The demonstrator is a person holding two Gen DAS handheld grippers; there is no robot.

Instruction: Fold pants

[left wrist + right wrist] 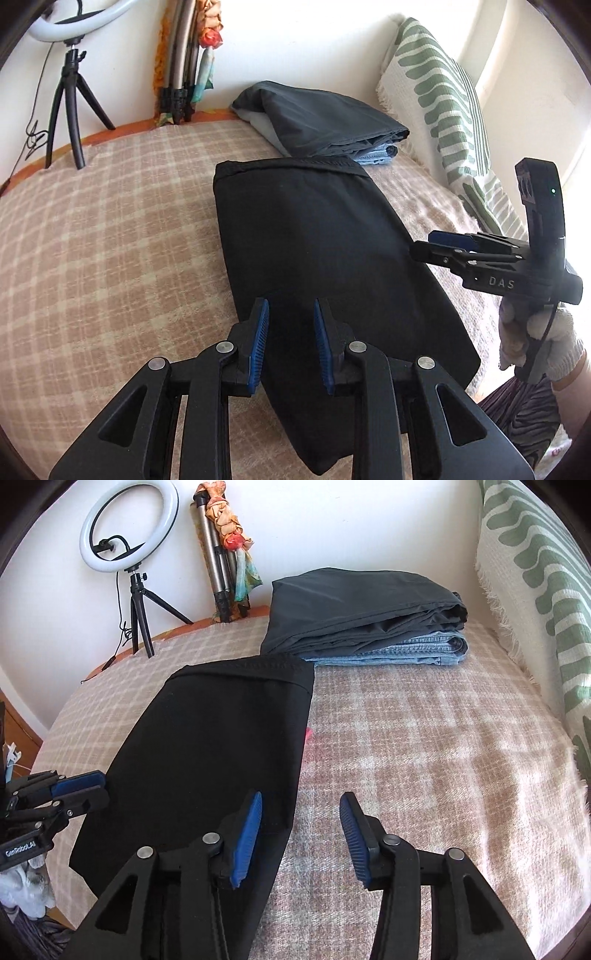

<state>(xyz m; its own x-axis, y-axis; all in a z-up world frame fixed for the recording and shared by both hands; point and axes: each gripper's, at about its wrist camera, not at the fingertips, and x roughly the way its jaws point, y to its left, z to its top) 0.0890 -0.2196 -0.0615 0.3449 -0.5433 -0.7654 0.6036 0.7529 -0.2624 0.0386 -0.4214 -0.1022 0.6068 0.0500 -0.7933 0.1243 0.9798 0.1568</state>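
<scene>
The black pants (314, 240) lie folded lengthwise on the plaid bed cover, waistband at the far end; they also show in the right wrist view (214, 746). My left gripper (291, 306) hovers open and empty above the near part of the pants. My right gripper (301, 801) is open and empty over the pants' right edge, its left finger above the fabric. The right gripper also shows from the side in the left wrist view (436, 243), by the pants' right edge. The left gripper shows at the left of the right wrist view (92, 786).
A stack of folded dark grey pants (362, 605) on blue jeans (417, 650) sits at the far end of the bed. A green-patterned cushion (439, 110) leans on the right wall. A ring light on a tripod (129, 542) stands at the far left.
</scene>
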